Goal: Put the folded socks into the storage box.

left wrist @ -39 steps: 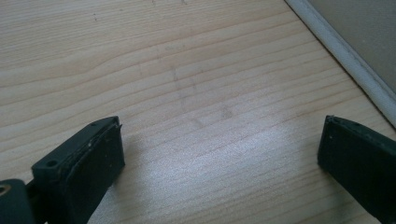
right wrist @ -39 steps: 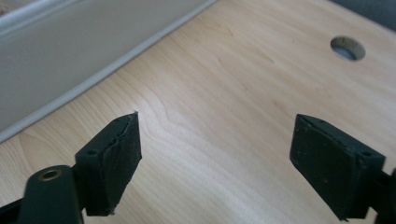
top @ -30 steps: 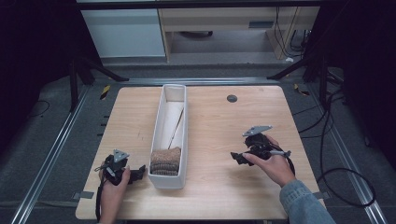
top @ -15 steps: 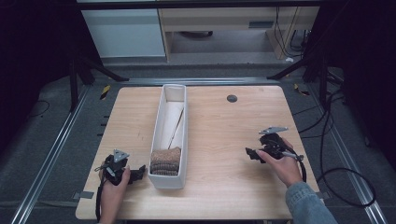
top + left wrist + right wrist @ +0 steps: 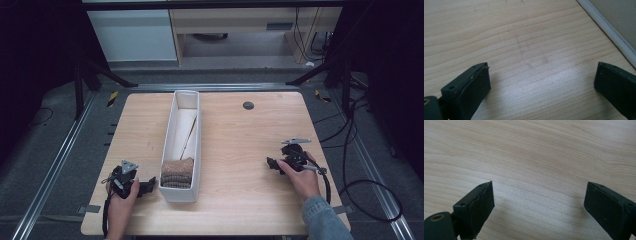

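A folded brown knitted cloth (image 5: 177,172) lies at the near end of a long white bin (image 5: 199,150) on the wooden table (image 5: 240,135). The left gripper (image 5: 148,186), jaws spread and empty, rests low on the table just beside the bin's near left wall, pointing toward it. The right gripper (image 5: 270,163), likewise released, sits well apart to the right, hand flat near the table. The placing step appears complete; any next move calls for a fresh reach.
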Tool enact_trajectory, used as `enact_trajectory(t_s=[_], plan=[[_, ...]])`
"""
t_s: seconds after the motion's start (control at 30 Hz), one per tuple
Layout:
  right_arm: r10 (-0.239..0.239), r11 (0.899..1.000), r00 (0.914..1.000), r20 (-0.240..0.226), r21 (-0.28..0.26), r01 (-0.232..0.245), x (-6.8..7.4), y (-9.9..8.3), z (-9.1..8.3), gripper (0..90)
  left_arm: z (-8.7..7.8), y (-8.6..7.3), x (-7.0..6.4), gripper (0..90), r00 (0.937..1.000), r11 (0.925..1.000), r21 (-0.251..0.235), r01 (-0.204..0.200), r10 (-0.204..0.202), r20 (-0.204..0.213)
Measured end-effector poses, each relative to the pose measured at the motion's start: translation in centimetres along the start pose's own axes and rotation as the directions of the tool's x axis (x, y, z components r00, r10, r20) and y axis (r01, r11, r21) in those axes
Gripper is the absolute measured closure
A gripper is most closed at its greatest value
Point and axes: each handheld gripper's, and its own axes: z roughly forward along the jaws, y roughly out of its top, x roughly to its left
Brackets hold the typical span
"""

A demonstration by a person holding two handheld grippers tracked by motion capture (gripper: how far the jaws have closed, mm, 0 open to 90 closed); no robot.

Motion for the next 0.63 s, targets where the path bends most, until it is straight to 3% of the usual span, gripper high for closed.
enact_trajectory(t_s=[0.2, 0.43, 0.63], plan=[[0.022, 1.000, 0.9991, 0.036, -0.010, -0.021, 0.3, -0.3, 0.6, 8.5, 0.0, 0.0, 0.0, 0.0, 1.0000, 1.0000, 0.000, 0.001, -0.001, 0.000], [0.040, 0.996, 0.9946, 0.096, -0.084, -0.032, 0.4, -1.2, 0.9, 4.6, 0.1, 0.1, 0.2, 0.0, 0.9999, 1.0000, 0.001, -0.005, 0.005, 0.009], [0.069, 0.995, 0.9912, 0.113, -0.075, -0.060, 0.5, -1.2, 0.9, 1.3, 0.3, 0.3, 0.4, 0.0, 0.9999, 1.0000, 0.002, -0.010, 0.010, 0.014]])
